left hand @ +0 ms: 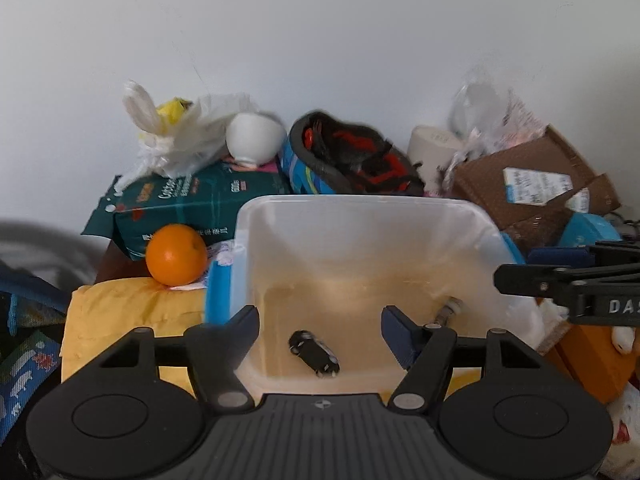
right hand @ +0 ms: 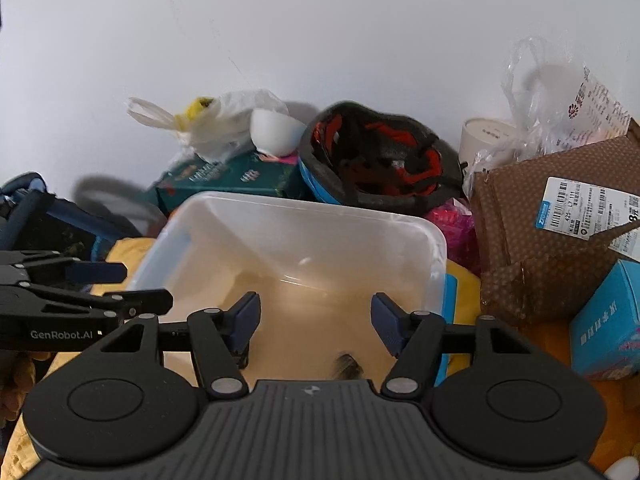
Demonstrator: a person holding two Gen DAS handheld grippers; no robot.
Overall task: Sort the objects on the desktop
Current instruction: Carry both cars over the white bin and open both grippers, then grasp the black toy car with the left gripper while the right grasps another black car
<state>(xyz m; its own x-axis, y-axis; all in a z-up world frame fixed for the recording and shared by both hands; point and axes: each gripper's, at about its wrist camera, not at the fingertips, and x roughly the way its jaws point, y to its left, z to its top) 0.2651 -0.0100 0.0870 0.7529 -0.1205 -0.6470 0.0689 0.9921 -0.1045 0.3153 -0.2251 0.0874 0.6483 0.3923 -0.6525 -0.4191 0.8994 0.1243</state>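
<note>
A clear plastic bin (left hand: 360,216) stands in front of me; it also shows in the right wrist view (right hand: 304,216). A small black toy car (left hand: 314,354) and a metal bolt-like piece (left hand: 446,312) lie on its floor. My left gripper (left hand: 318,332) is open and empty, fingers over the bin's near edge. My right gripper (right hand: 316,322) is open and empty above the bin; a dark blurred object (right hand: 348,366) lies below it. An orange (left hand: 176,256) sits left of the bin on a yellow padded envelope (left hand: 132,312).
Against the wall stand a green box (left hand: 192,204), a white bowl (left hand: 254,138), a plastic bag (left hand: 172,136), a black and red helmet (left hand: 356,156), a white cup (left hand: 434,146) and a brown cardboard box (left hand: 528,188). A blue box (right hand: 608,320) lies right.
</note>
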